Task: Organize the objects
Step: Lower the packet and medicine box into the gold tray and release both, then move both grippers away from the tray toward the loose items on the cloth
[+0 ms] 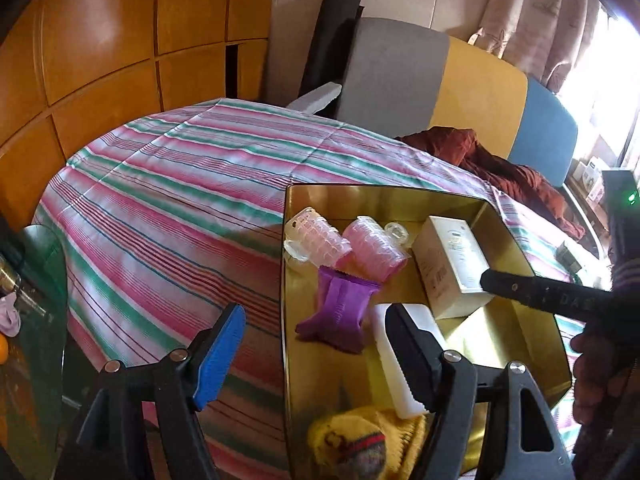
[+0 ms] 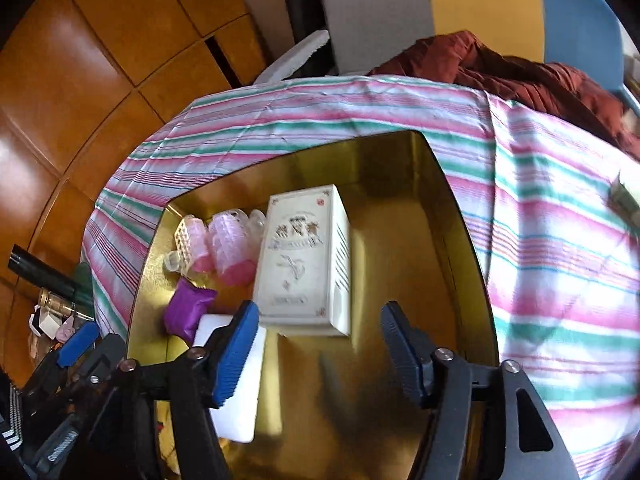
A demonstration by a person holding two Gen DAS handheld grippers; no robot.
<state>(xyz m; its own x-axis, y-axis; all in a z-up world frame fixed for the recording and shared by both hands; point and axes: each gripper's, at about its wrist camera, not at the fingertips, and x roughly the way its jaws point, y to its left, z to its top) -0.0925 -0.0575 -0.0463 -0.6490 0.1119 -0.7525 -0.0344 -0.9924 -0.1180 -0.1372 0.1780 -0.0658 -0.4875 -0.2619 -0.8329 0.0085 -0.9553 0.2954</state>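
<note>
A desk draped in a smooth striped cloth (image 1: 168, 184) of pink, green and white fills the room's middle, with glossy orange-brown wood panels (image 1: 100, 40) at 10 o'clock and upholstered cushions in grey, yellow and blue (image 1: 480, 88) at 1 o'clock. A crumpled rust-red fabric (image 1: 500, 164) lies at the cloth's far edge.

On the cloth sits a shiny gold metal tray (image 2: 400, 208) with slanted walls. Inside it, at 10 o'clock, lie ribbed pink plastic hair rollers (image 2: 224, 248); a crinkled purple packet (image 2: 186, 308) lies just below them. A cream cardboard box (image 2: 304, 256) stands near the tray's centre, and a flat white block (image 1: 400, 356) lies near the tray's front edge. A yellow knitted thing (image 1: 360, 444) shows at 6 o'clock in the left wrist view.

The left gripper (image 1: 312, 356) has its fingers spread wide, straddling the tray's left wall, holding nothing. The right gripper (image 2: 316, 352) hangs over the tray, fingers equally parted and empty.
</note>
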